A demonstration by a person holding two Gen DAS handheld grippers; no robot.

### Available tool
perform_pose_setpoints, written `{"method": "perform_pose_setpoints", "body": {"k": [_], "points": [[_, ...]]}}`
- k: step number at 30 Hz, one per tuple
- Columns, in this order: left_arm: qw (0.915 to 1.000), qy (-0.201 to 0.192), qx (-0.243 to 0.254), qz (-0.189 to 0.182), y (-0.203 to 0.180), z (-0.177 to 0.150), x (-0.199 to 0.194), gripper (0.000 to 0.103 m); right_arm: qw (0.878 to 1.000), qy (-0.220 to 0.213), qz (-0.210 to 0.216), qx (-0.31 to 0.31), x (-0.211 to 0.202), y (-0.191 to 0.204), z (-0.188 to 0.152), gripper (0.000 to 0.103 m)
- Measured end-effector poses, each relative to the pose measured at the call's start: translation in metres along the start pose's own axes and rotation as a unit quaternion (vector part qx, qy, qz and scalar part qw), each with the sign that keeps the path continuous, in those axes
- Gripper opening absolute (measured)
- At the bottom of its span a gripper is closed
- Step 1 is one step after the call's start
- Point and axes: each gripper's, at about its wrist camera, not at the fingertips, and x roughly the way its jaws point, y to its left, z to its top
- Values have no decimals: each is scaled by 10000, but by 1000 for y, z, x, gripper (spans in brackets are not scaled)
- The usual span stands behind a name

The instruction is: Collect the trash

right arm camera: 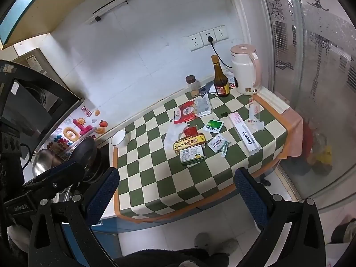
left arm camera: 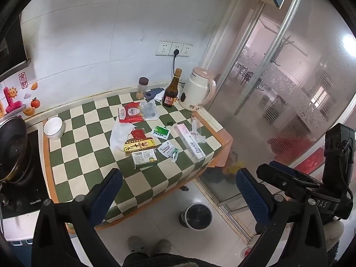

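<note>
Right under us, our left gripper (left arm camera: 178, 191) hangs with its blue-padded fingers (left arm camera: 106, 191) spread wide and nothing between them, angled down over the near edge of the checkered cloth (left arm camera: 73, 142). Our right gripper (right arm camera: 176, 189) matches it: jaws fully apart, empty, tilted down toward the same counter. Slippered feet (left arm camera: 149, 244) show on the tiled floor below.

And there's the trash, scattered across the middle of the cloth. A long white toothpaste box (right arm camera: 244, 134) lies diagonally toward the right side. Beside it to the left, a torn white-and-green sachet (right arm camera: 219, 143), and a green sachet (right arm camera: 214, 126) just behind that. A green-and-white medicine box (right arm camera: 192, 154) sits closest to us, touching a yellow carton (right arm camera: 189, 142) behind it. A crumpled white tissue (right arm camera: 174, 132) lies just left of those, with a small red packet (right arm camera: 191, 131) at its edge. Further back, a red-and-white bag (right arm camera: 185, 113) overlaps a clear plastic wrapper (right arm camera: 203, 106).

Along the back wall stand a brown-capped jar (right arm camera: 192, 85), a dark bottle (right arm camera: 220, 80) and a cream kettle (right arm camera: 245, 71), plugged in. A white bowl (right arm camera: 120, 138) sits at the cloth's left edge, by a dark pan (right arm camera: 86, 153). Down on the floor, in the left view, a round bin (left arm camera: 197, 215) with a dark liner waits just off the counter's corner.
</note>
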Motion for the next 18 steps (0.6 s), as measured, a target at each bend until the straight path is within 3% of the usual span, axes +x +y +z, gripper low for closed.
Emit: {"method": "perform_pose_setpoints", "body": {"k": [18], "points": [[9999,7,38,-97,6,-1,-4,103,9999,92,145,-15,-2,3,1,103]]}}
